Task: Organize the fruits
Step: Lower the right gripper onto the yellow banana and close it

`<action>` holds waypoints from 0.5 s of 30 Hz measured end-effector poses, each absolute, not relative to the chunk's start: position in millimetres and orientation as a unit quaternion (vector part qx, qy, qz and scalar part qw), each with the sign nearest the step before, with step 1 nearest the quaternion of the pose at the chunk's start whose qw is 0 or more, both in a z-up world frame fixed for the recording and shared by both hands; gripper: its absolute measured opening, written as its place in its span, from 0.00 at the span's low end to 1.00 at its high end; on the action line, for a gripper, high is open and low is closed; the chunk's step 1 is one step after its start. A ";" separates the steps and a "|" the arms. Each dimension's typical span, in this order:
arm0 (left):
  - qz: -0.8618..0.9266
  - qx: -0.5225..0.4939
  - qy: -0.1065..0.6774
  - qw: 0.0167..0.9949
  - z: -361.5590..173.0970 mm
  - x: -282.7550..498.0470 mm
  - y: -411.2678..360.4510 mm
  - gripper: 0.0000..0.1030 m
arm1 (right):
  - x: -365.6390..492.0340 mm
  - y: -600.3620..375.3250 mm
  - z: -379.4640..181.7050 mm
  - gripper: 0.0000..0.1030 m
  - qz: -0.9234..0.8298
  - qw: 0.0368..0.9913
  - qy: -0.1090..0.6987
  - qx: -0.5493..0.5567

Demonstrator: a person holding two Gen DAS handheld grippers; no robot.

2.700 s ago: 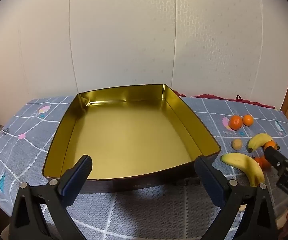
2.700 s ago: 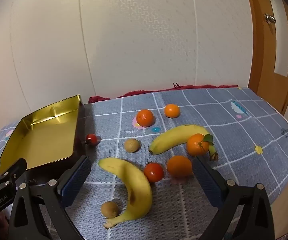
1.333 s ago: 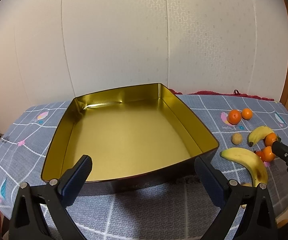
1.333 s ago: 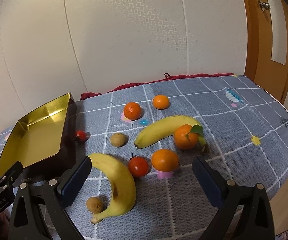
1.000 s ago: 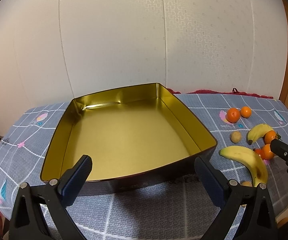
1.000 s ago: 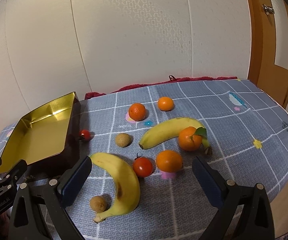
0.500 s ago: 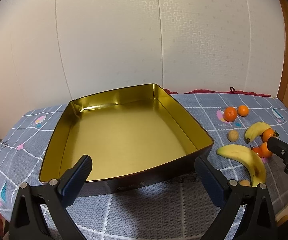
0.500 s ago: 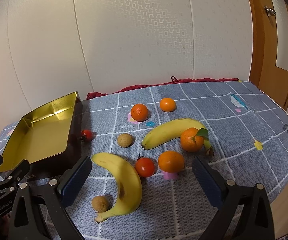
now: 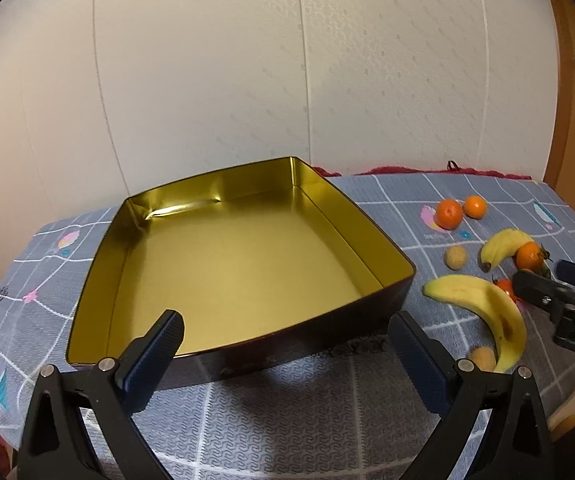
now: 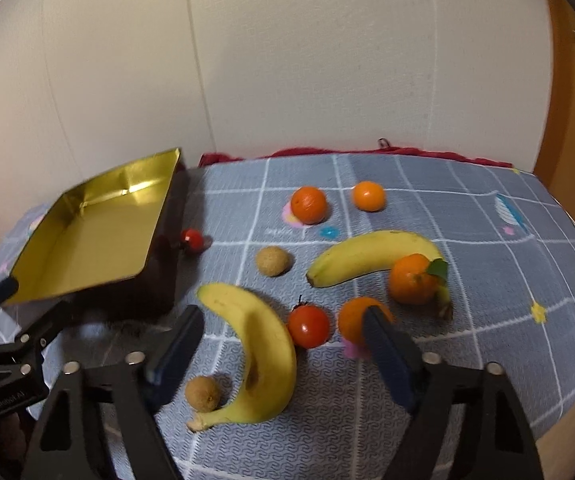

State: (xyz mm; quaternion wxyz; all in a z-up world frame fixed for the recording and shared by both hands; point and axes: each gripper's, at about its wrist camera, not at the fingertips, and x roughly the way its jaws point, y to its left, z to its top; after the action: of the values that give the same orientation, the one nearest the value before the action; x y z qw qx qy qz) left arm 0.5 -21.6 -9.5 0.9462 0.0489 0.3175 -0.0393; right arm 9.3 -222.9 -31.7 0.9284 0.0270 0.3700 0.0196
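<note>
A: Right wrist view: the right hand-held gripper (image 10: 279,344) has just been narrowing its jaws around the nearest banana (image 10: 259,352), which lies between them on the tabletop (image 10: 487,264), not yet pinched.

B: So the first pick is beginning. And the tray (image 9: 215,204)?

A: Gold inside, nothing in it; every fruit sits outside. The left hand-held gripper (image 9: 283,352) hangs wide open at its near rim, holding nothing.

B: Any writing?

A: A white label on the left tool's body (image 10: 5,398), too blurred to read, I think.
</note>
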 end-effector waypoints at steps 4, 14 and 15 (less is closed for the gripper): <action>-0.061 0.049 0.325 0.943 -11.8 0.5 -23.5 1.00 | 16.7 -227.0 -32.7 0.64 0.047 0.922 0.385 0.010; -0.172 -0.027 0.356 0.918 -18.3 -2.9 -20.5 1.00 | 30.5 -227.4 -48.9 0.46 0.097 0.898 0.430 -0.019; -0.173 -0.027 0.361 0.916 -19.2 -1.6 -21.9 1.00 | 30.3 -225.3 -49.3 0.46 0.100 0.898 0.429 -0.022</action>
State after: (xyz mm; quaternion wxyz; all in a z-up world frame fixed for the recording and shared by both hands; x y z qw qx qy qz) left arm -1.6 -21.9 -19.2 0.9162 -0.0265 0.3607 -0.1728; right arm 30.3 -225.3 -49.3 0.8977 -0.0222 0.4285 0.0996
